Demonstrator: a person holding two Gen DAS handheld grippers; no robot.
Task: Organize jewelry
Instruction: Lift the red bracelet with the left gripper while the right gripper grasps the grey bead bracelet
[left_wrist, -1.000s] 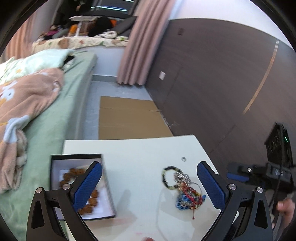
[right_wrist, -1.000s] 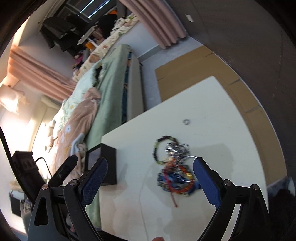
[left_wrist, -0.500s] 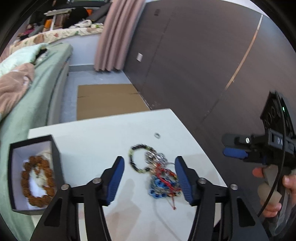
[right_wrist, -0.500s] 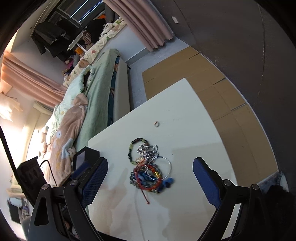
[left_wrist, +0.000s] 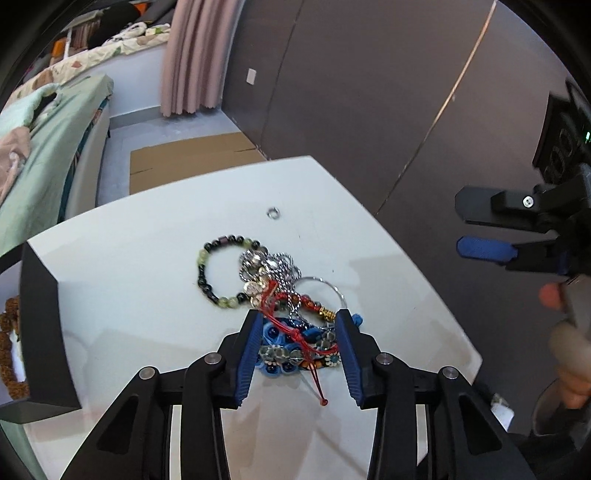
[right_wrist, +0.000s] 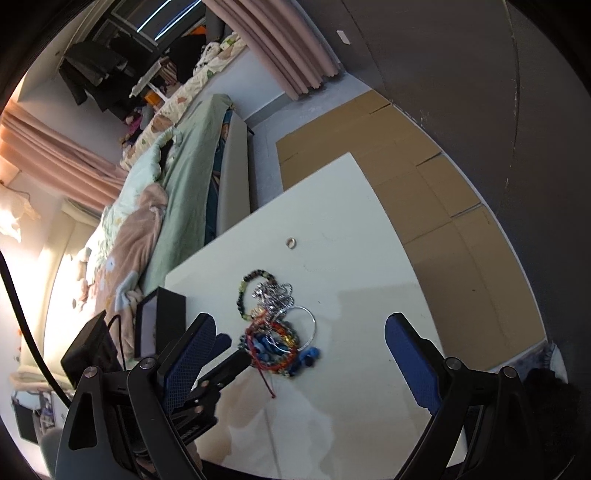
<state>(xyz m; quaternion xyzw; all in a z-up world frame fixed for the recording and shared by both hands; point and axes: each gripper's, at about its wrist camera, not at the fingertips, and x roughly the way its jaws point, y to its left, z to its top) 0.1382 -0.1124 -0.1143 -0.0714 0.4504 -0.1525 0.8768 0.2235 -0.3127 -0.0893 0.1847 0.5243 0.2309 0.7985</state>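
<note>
A tangled pile of bracelets lies on the white table, also in the right wrist view. It holds a dark and green bead bracelet, silver chains, a red cord bracelet and blue beads. My left gripper is low over the pile, its blue fingers partly closed around the near end and not pinching anything. My right gripper is wide open and empty, held above the table's right side. A small silver ring lies apart, farther back.
A black box with a brown bead bracelet inside stands at the table's left edge. A bed runs along the left. Flat cardboard lies on the floor beyond the table. A dark wall panel is on the right.
My left gripper has swung right from the black box to the bracelet pile, dropped onto it, and its fingers have narrowed around it. The right gripper has drawn back, still open.
</note>
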